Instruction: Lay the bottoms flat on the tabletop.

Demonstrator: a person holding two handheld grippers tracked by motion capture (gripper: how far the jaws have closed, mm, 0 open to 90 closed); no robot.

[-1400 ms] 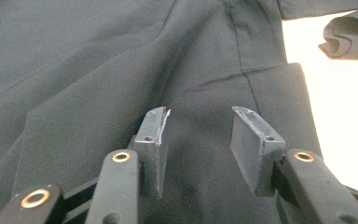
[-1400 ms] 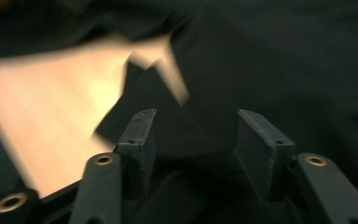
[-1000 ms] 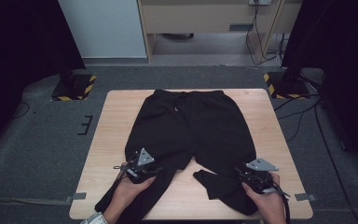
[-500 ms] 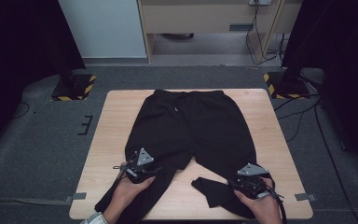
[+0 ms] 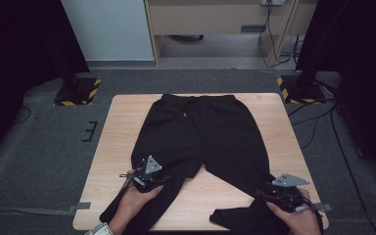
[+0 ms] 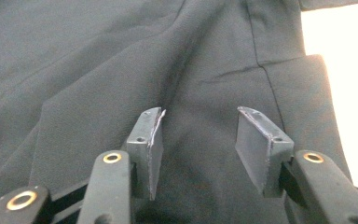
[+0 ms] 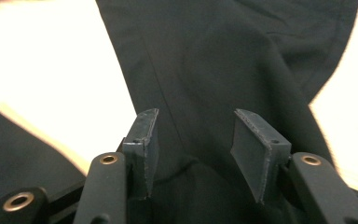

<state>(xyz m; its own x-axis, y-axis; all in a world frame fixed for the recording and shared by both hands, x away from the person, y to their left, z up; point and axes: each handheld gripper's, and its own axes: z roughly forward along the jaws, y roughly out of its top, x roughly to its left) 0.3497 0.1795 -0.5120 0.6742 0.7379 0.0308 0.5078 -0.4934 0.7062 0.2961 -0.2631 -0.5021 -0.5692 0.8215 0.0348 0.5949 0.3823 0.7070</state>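
Note:
Black trousers (image 5: 200, 132) lie flat on a light wooden table (image 5: 122, 127), waistband at the far side and legs toward me. My left gripper (image 5: 157, 177) rests on the left leg around the knee. Its jaws (image 6: 198, 126) stand apart over smooth cloth (image 6: 98, 70), pinching nothing. My right gripper (image 5: 267, 193) sits low on the right leg near the table's front right corner. Its jaws (image 7: 196, 126) have just been opening. The leg's cloth (image 7: 214, 56) runs beneath and between them, and the pads do not press it. The cuff end of the right leg lies folded toward the middle (image 5: 225, 215).
Both trouser legs reach the near table edge. Bare wood (image 7: 51, 70) shows between the legs and along both sides. Black stands with yellow-striped bases (image 5: 76, 90) (image 5: 298, 88) flank the table's far corners. Cables (image 5: 318, 122) run over the grey floor on the right.
My right gripper has moved to the right and a little nearer the front edge, and its jaws stand wider. The folded end of the right leg has slid nearer the edge. My left gripper has stayed put.

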